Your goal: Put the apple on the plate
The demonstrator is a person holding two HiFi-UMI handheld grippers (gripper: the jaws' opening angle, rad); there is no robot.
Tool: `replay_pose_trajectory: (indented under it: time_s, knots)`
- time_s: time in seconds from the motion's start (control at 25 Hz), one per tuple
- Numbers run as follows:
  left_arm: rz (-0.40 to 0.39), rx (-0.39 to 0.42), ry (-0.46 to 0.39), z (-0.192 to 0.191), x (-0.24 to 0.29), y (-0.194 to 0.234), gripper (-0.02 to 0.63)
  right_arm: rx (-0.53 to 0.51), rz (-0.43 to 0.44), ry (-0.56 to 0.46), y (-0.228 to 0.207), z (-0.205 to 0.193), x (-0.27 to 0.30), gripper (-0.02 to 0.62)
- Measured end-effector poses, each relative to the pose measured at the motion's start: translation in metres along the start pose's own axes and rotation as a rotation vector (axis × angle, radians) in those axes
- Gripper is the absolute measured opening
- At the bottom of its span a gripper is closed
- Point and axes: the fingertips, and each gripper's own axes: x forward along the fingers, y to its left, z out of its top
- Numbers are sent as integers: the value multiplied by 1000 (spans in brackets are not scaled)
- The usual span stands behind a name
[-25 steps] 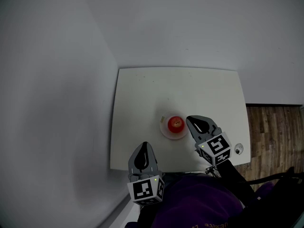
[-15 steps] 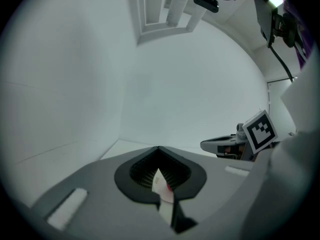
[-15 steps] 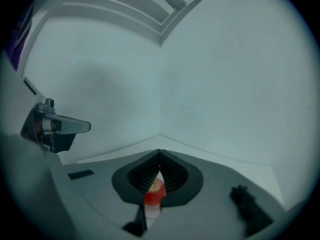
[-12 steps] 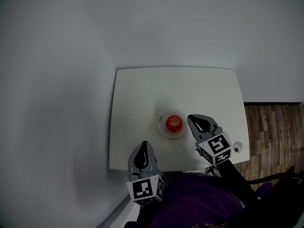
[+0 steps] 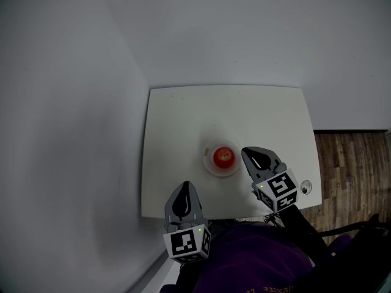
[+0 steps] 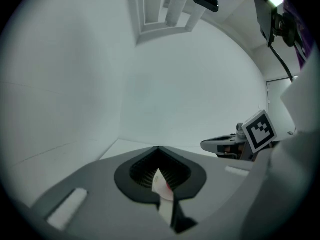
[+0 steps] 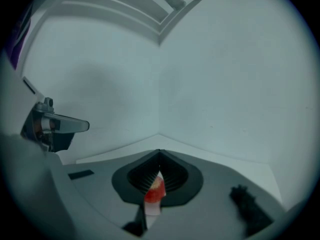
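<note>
A red apple (image 5: 224,157) rests on a small white plate (image 5: 209,166) in the middle of the white table (image 5: 183,121). My right gripper (image 5: 245,152) hovers just right of the plate, a little apart from the apple, jaws shut and holding nothing. In the right gripper view a sliver of the apple (image 7: 156,189) shows through the slit between the closed jaws. My left gripper (image 5: 186,187) hangs at the table's near edge, left of and nearer than the plate, jaws together and empty. The left gripper view shows the right gripper (image 6: 220,144) off to its right.
The table stands in a corner, with a pale wall along its left and far sides. A small round dark-centred object (image 5: 305,190) lies at the table's right near edge. Wooden floor (image 5: 360,176) shows on the right. The person's dark purple sleeve (image 5: 256,261) fills the bottom.
The head view has shifted slightly. The apple, the plate and both grippers keep their places.
</note>
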Motion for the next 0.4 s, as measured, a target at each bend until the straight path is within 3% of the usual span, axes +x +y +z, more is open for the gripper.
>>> replay_pose_trajectory:
  time_s: [0.4]
  knots:
    - [4,-3,0,0,-1,0,8,6,7,1,2,0,1,11]
